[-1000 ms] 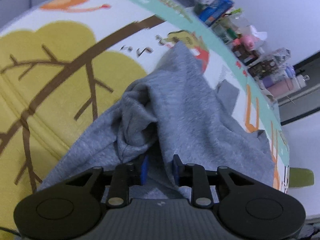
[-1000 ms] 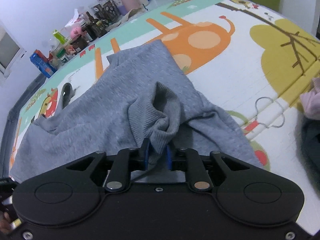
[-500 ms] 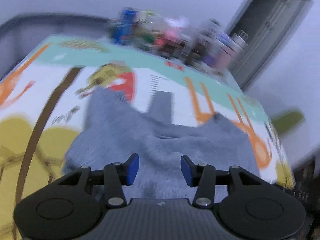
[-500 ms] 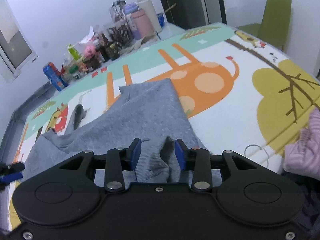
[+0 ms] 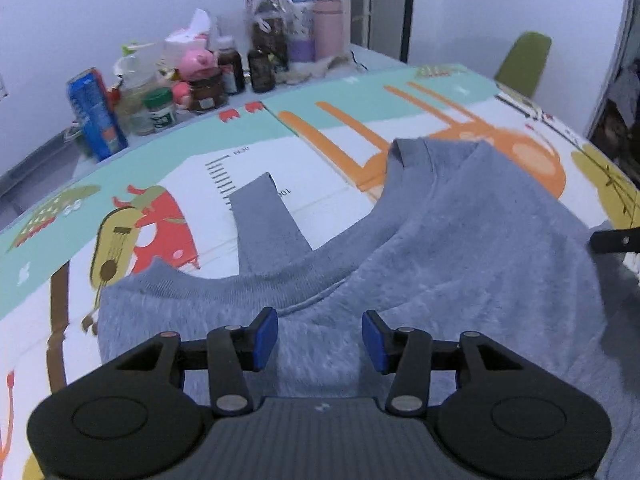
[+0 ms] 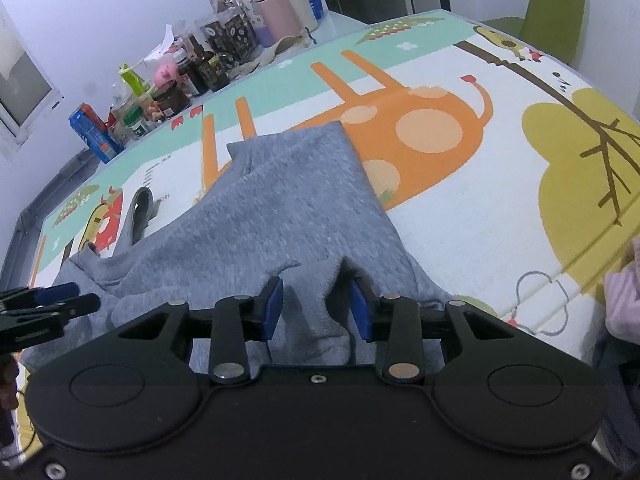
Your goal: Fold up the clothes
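Cartoon-printed foam mat (image 6: 500,208) spreads bare right of the right gripper (image 6: 316,308), whose jaws stand wide around a raised ridge of fuzzy grey sweatshirt (image 5: 460,248). Left gripper (image 5: 320,338) hovers wide above its ribbed collar. Bottles (image 5: 260,56) crowd the far edge.

The far edge of the surface (image 6: 460,184) is crowded with bottles and jars (image 5: 224,72), so there is no way through on that side. The printed mat lies bare between that clutter and the grey sweater (image 5: 460,264), and wide open to the sweater's right. A pink garment (image 6: 624,304) blocks the near right edge. A green chair (image 6: 556,4) stands past the far corner.
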{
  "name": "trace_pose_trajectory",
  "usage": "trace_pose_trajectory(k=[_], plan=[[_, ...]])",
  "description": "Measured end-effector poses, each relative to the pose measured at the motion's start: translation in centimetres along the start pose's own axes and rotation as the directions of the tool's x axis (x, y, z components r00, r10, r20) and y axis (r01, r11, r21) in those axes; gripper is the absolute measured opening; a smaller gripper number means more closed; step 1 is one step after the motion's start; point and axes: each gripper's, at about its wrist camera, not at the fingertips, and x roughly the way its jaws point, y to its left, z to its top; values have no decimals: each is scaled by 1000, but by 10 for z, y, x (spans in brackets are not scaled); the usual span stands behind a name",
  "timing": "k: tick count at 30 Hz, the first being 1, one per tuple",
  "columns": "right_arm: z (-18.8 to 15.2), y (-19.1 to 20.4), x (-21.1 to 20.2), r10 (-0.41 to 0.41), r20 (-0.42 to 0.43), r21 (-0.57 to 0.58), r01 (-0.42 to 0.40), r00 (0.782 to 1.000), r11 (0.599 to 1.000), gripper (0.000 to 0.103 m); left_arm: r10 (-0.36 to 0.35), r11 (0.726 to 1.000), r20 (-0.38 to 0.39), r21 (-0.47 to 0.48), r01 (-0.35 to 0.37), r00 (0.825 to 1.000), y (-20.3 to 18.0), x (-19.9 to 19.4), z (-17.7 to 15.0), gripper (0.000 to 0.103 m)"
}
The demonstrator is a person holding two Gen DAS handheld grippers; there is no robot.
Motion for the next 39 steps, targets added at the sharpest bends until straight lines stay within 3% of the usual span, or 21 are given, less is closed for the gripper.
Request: trace_pose_trajectory(k=[7,11,14,19,28,33,36,39], plan=[[1,4,8,1,-5,-2,-1,1000,1000,35,-36,998,-103,-50,31,994,16,29,-3,49],[0,6,11,-1,-2,-1,1,1000,1000,34,-42,992,-111,-122,28,993,25,32,-6,11],[0,7,12,-7,9,-1,7,1000,1000,25,-68,982,-118,-186,45,991,34,30,-5,4],[-1,13,10,-18,25,-41,19,1000,999,6,-63,971,-88,-237,41,994,36,22,-6,2],[5,19,-10,-4,109,-67,11,994,998,2,-17,931,18,-364,23,1000,50,-4,-1,2],[23,28,-17,8,171,-113,11,985,994,2,12,884,51,-467,13,999,62,-9,-4,2],[39,33,-11,2,177,-134,22,984,991,2,31,838,55,-546,4,998,67,-6,-10,2],[51,38,2,-8,178,-156,36,984,987,2,51,808,49,-589,-13,998,68,-1,-13,2]])
